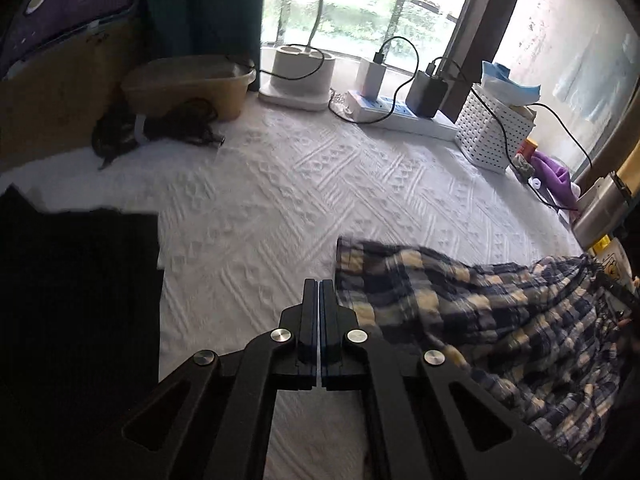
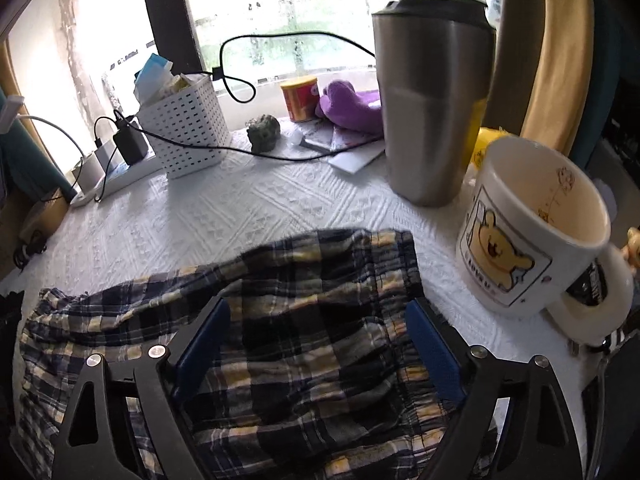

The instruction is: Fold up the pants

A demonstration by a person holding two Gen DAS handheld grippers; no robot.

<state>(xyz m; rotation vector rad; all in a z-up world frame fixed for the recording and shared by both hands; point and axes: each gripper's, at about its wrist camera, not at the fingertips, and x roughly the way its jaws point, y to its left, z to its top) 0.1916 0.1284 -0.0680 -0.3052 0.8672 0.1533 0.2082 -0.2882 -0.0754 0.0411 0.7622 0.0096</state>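
Observation:
Blue, cream and black plaid pants (image 1: 480, 312) lie rumpled on a white textured cover (image 1: 260, 200), at the lower right of the left wrist view. My left gripper (image 1: 319, 285) is shut, its black fingers pressed together just left of the pants' near edge, and I see nothing between them. In the right wrist view the pants (image 2: 312, 280) spread across the lower half. My right gripper (image 2: 319, 303) stands wide open over them, with a blue pad (image 2: 202, 344) on each side and plaid cloth lying between and under the fingers. The pads are not pressing the fabric.
A cartoon-bear mug (image 2: 532, 232) and a steel tumbler (image 2: 432, 100) stand close on the right. Behind are a white perforated basket (image 2: 188, 128), a power strip (image 1: 400, 112) with chargers and trailing cables, and a tan basin (image 1: 188, 84). Black fabric (image 1: 80, 280) lies at the left.

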